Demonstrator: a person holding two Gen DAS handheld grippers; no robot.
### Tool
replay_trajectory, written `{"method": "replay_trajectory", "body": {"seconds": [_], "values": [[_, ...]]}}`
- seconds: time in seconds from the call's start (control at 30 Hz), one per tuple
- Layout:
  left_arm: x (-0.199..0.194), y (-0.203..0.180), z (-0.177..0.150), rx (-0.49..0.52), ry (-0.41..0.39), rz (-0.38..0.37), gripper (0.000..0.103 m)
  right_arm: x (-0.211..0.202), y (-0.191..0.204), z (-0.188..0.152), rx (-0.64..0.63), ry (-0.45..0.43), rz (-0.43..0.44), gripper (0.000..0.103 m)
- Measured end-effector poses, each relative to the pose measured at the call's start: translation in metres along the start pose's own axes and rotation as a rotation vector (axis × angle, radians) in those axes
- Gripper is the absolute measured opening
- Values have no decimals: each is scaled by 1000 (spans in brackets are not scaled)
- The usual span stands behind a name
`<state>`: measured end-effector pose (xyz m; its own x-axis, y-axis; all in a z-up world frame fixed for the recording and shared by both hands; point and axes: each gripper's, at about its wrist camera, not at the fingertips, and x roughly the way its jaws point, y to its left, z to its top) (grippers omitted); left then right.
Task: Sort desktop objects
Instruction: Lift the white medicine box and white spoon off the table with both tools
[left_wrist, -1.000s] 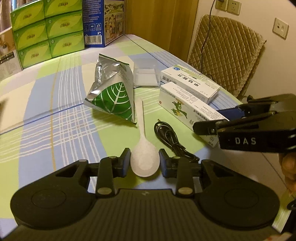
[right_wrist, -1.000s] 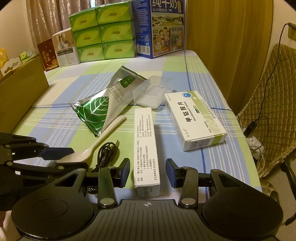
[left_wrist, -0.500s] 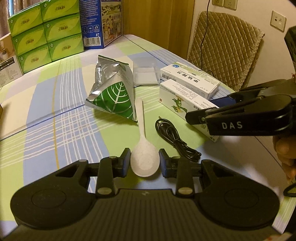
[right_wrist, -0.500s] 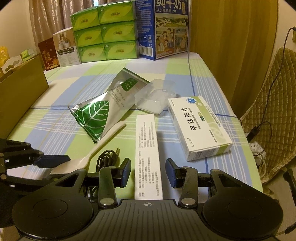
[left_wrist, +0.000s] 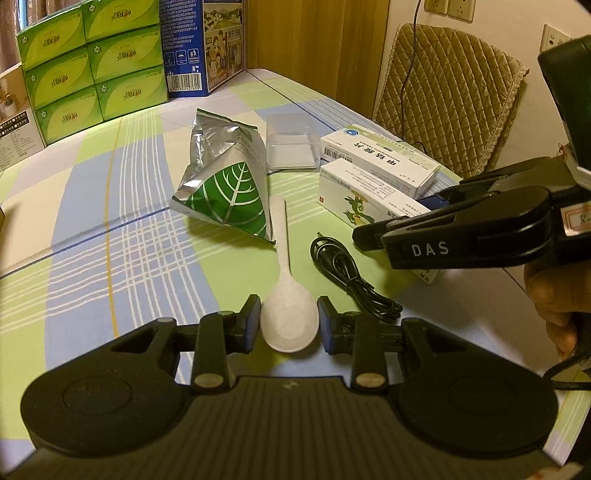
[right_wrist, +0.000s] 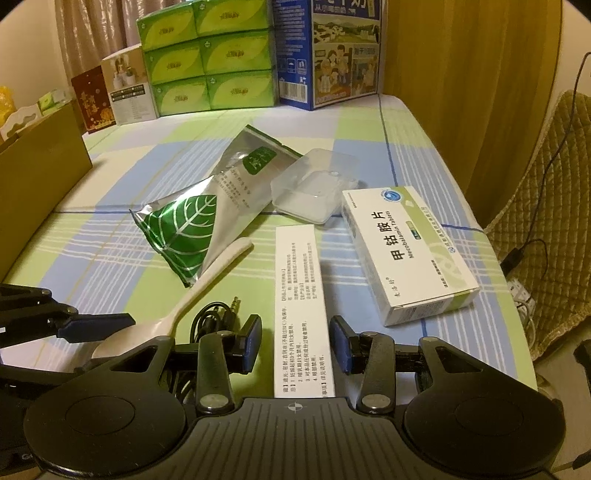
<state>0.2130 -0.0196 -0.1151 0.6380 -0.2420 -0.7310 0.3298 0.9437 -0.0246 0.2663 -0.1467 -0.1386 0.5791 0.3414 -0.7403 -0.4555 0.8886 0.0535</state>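
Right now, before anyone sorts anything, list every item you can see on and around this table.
table: one, blue-green check, underneath everything
tissue boxes: six, green, stacked at far end
carton: one, blue, beside the stack
small boxes: two, red and white, left of the stack
cardboard box: one, brown, left edge
foil pouch: one, silver-green, centre
clear box: one, transparent, behind the pouch
tablet box: one, white-green, right
long box: one, white, near centre
spoon: one, white, near edge
cable: one, black, beside spoon
chair cushion: one, tan, beyond the table
left gripper: black, pads on spoon bowl
right gripper: black, jaws just been closing around long box, gap at one pad
hand: one, holding right gripper
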Motion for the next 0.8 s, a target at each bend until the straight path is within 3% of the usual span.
{"method": "replay_trajectory", "body": {"seconds": [0.03, 0.4, 0.8], "values": [[0, 0, 0, -2, 0, -1, 27, 0, 0, 0, 4, 1, 1, 24], [1, 9, -1, -101, -3, -21, 28, -1, 1, -1, 12, 4, -4, 24], [0, 8, -2, -122, -5, -14, 28, 0, 1, -1, 13, 4, -3, 24]]}}
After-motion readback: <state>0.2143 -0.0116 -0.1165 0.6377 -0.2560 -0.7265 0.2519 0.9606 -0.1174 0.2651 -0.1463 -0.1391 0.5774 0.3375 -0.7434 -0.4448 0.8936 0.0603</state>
